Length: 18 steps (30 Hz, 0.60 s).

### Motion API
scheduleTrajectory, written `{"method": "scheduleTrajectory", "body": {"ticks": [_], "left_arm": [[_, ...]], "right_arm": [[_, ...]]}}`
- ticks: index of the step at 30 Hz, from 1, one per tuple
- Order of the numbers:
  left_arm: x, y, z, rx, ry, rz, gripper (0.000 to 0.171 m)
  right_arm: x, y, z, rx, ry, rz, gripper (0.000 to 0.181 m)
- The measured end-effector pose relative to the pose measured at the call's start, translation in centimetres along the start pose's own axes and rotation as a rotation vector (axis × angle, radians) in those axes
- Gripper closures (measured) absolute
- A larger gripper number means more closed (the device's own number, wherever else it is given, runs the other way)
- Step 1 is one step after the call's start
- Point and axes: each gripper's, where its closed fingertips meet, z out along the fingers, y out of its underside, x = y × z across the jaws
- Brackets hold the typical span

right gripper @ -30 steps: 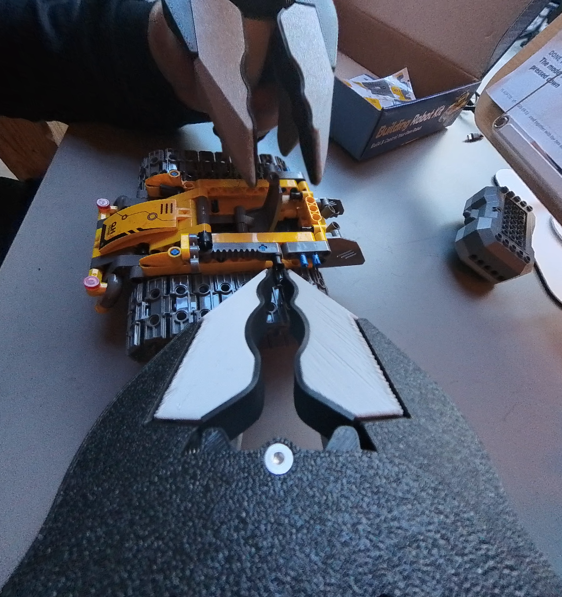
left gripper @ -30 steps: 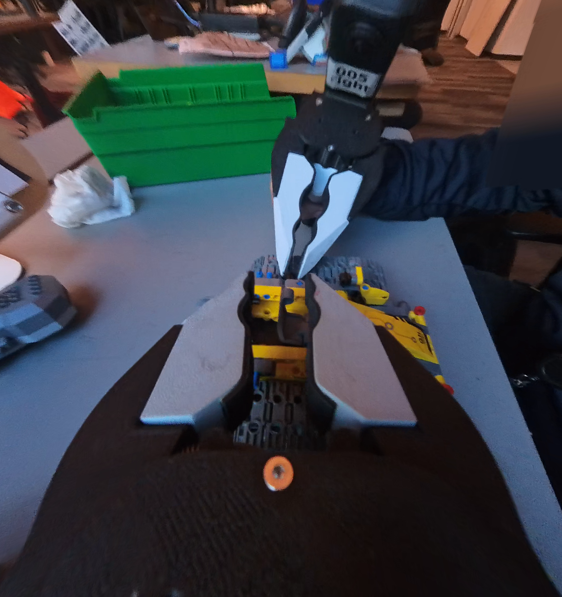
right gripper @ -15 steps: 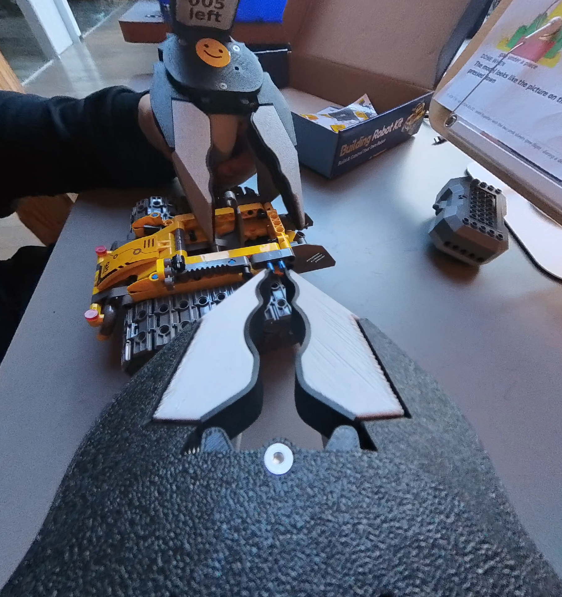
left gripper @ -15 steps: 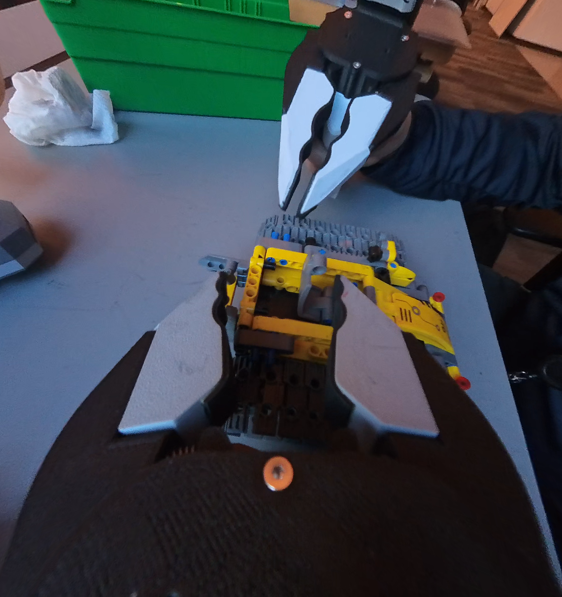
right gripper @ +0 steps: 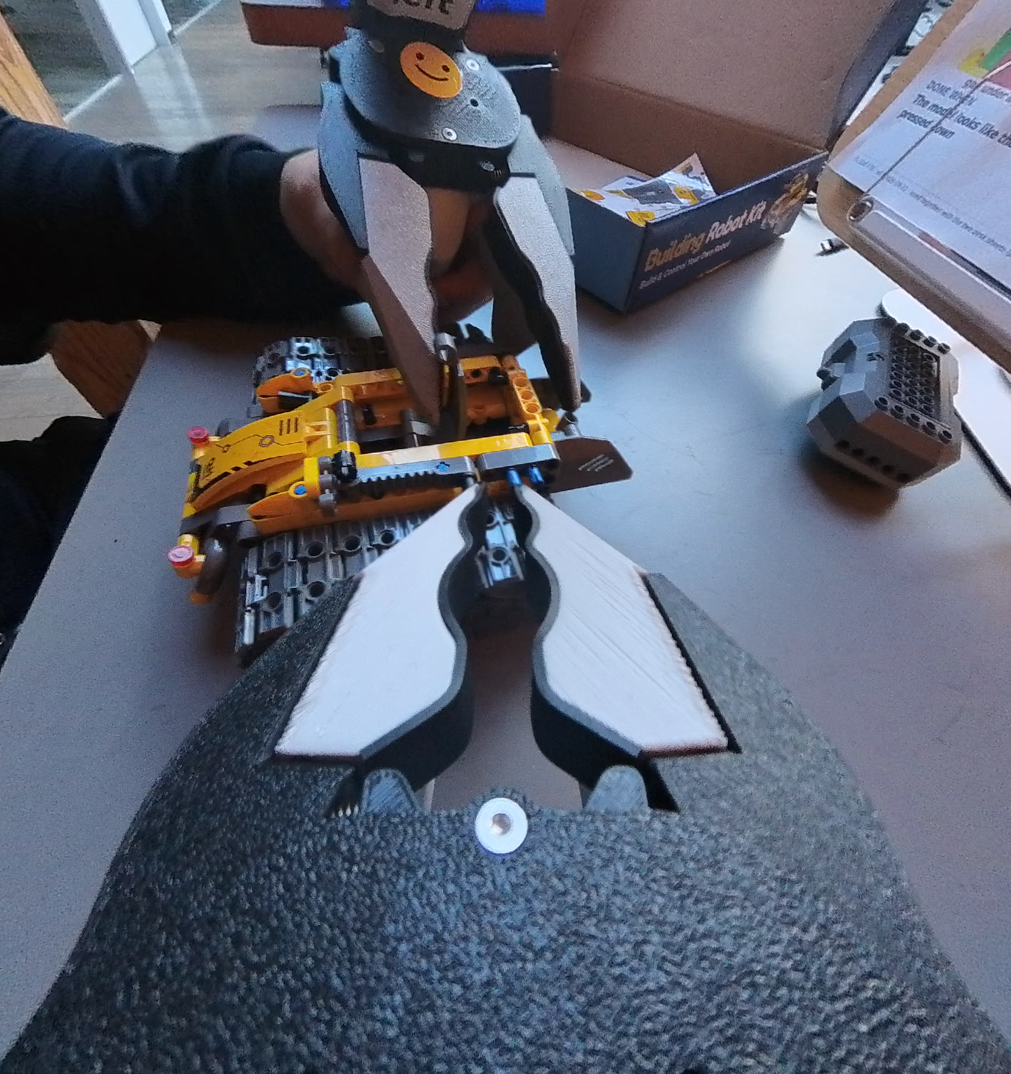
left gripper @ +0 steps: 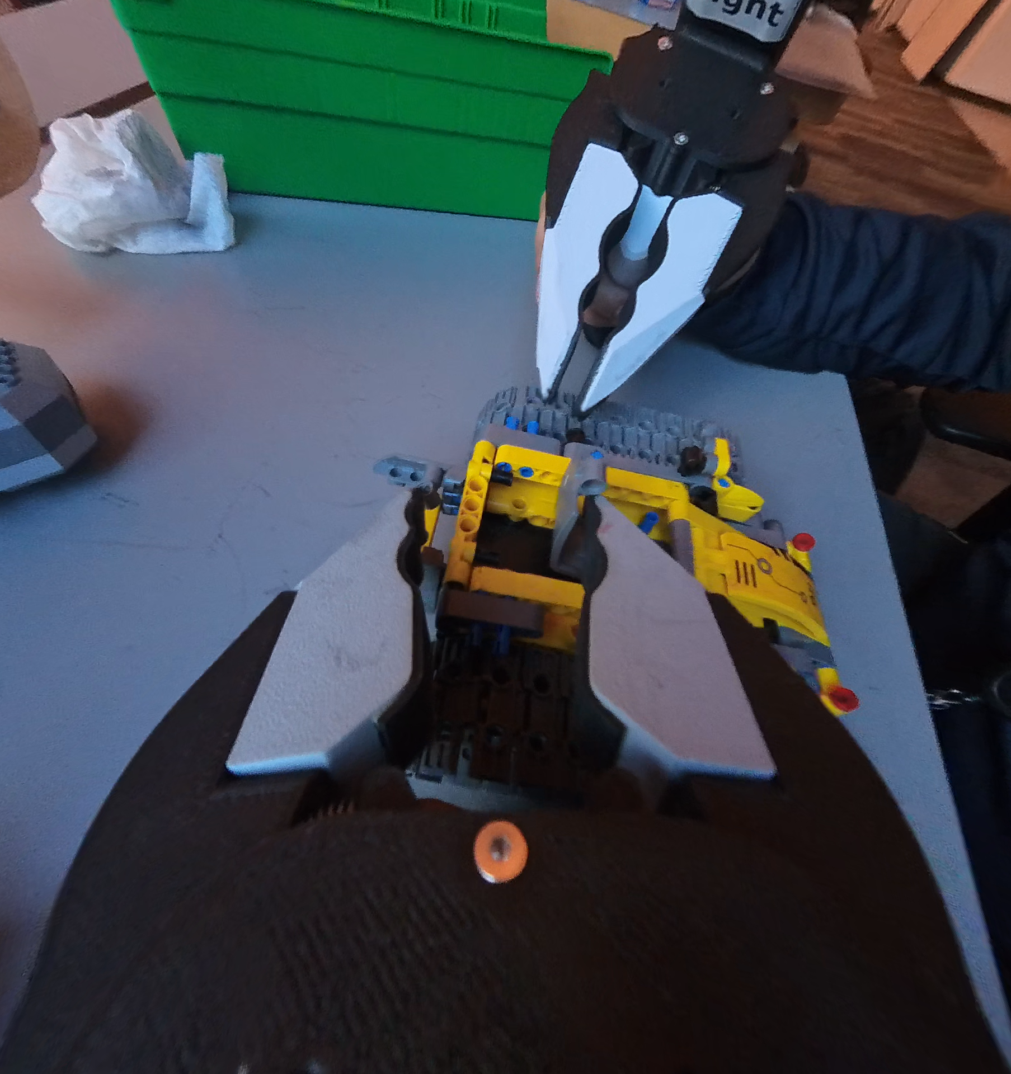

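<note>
Your left gripper (left gripper: pixel 500 505) is spread wide, its fingers straddling the yellow toy vehicle's (right gripper: pixel 375 447) frame on the grey table (left gripper: pixel 259 360). Your right gripper (right gripper: pixel 496 494) is nearly closed with a narrow gap, gripping nothing, tips at the near track (right gripper: pixel 317 558). A grey block (right gripper: pixel 886 407) lies well apart.

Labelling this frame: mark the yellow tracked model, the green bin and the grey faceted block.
yellow tracked model (right gripper: pixel 270 447), right wrist view, on its sloped yellow side panel.
green bin (left gripper: pixel 369 151), left wrist view, on its front wall.
grey faceted block (right gripper: pixel 886 412), right wrist view, on its angled studded top.
</note>
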Motion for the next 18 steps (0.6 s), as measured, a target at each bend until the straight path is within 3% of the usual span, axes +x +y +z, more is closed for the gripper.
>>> {"method": "scheduleTrajectory", "body": {"ticks": [3,9,12,18], "left_arm": [[0.4,-0.3,0.0,-0.001,-0.034,0.072,0.128],[0.1,-0.5,-0.2,0.0,-0.077,0.099,0.128],[0.2,-0.4,-0.2,0.002,-0.072,0.079,0.128],[1.4,-1.4,-0.5,0.03,-0.038,0.083,0.127]], "right_arm": [[-0.7,-0.5,-0.5,0.031,-0.04,-0.01,0.176],[-3.3,-0.9,-2.0,0.059,-0.142,-0.018,0.18],[-4.3,-1.3,-2.6,0.077,-0.115,0.016,0.168],[-4.9,-0.3,-2.1,-0.04,-0.014,0.024,0.159]]}}
